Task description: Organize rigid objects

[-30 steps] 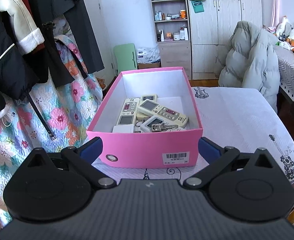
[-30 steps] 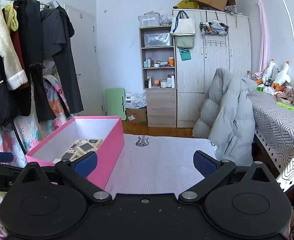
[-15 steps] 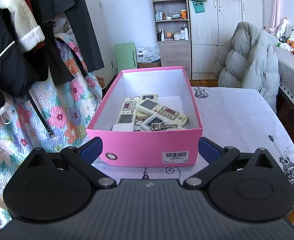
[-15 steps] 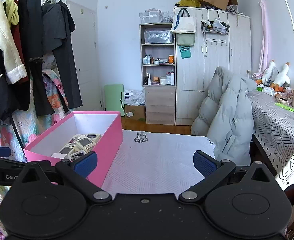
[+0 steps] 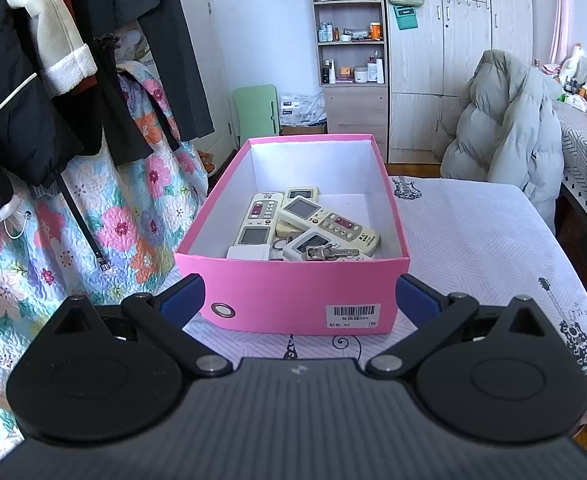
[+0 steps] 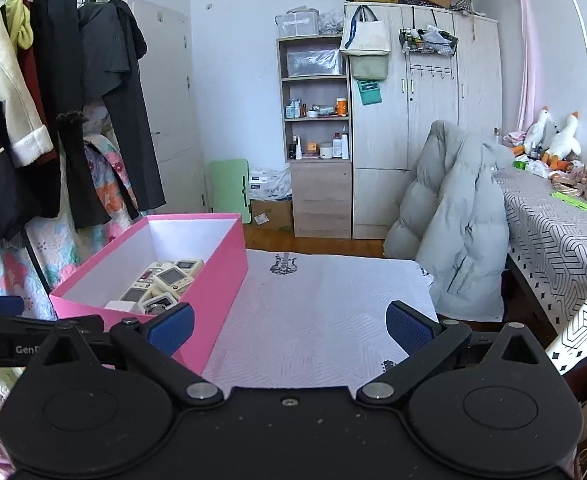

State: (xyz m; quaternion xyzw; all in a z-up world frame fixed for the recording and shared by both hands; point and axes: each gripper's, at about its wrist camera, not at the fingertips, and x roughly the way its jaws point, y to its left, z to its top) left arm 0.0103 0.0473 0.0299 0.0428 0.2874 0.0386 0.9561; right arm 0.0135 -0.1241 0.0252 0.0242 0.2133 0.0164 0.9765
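A pink box (image 5: 293,292) stands on the white tablecloth (image 5: 473,232), seen at the left in the right wrist view (image 6: 221,280). Several white remote controls (image 5: 325,222) and a bunch of keys (image 5: 325,253) lie inside it; the remotes also show in the right wrist view (image 6: 165,284). My left gripper (image 5: 297,300) is open and empty, its blue fingertips on either side of the box's near end, just short of it. My right gripper (image 6: 289,326) is open and empty, to the right of the box, above bare cloth.
A clothes rack with hanging coats (image 5: 53,80) and a floral quilt (image 5: 93,220) stands left of the table. A chair with a grey puffer jacket (image 6: 457,220) is beyond the table's far right. A patterned side table (image 6: 553,232), shelf unit (image 6: 317,140) and wardrobe stand behind.
The right gripper has risen and drawn back slightly, showing more of the box's inside. The left gripper has hardly moved. Both stay open.
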